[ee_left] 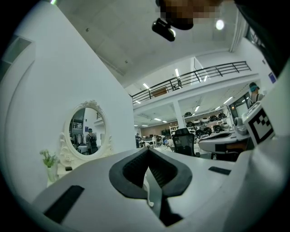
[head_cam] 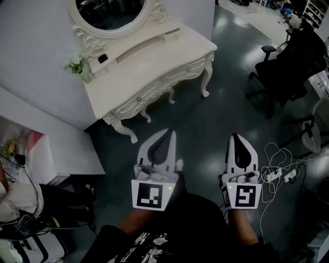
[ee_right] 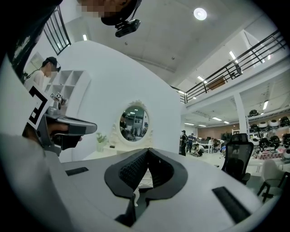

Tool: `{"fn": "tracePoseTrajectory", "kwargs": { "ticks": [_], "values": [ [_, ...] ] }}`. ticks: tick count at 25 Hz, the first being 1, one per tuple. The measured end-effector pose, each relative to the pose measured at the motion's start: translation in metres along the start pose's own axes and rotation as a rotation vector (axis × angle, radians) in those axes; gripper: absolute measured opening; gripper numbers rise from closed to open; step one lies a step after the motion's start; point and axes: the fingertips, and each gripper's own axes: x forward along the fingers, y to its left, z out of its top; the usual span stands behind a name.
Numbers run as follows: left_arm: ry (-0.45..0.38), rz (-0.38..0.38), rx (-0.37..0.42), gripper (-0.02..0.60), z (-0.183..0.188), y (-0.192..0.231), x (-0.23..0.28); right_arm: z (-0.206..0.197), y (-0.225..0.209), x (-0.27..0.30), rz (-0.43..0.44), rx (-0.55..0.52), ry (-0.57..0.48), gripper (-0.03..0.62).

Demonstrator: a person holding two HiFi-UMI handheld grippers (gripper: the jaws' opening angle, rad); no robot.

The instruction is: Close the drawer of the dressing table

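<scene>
- Low in the head view, the left gripper (head_cam: 168, 134) and right gripper (head_cam: 236, 137) are side by side, each with its jaws together and nothing between them.
- Dark floor (head_cam: 205, 128) separates both tips from the dressing table (head_cam: 154, 56), which stands well apart in the upper left of the frame.
- It is white with carved, curved legs. Its drawer (head_cam: 141, 96) fronts carry small knobs and look flush.
- On top, at the back, are an oval mirror (head_cam: 110, 10) and a small potted plant (head_cam: 76, 64).
</scene>
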Motion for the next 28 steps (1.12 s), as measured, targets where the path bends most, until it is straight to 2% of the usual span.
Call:
{"fn": "tracePoseTrajectory", "kwargs": {
  "ticks": [12, 20, 28],
  "values": [
    [-0.016, -0.035, 0.02, 0.002, 0.006, 0.062, 0.07, 0.01, 0.008, 0.093, 0.028, 0.01, -0.036, -0.002],
    [-0.032, -0.074, 0.042, 0.002, 0.003, 0.1, 0.111, 0.011, 0.016, 0.147, 0.011, 0.016, -0.045, -0.002],
    [-0.014, -0.077, 0.012, 0.002, -0.009, 0.129, 0.131, 0.008, 0.02, 0.175, -0.007, 0.004, -0.026, -0.002]
  ]
}}
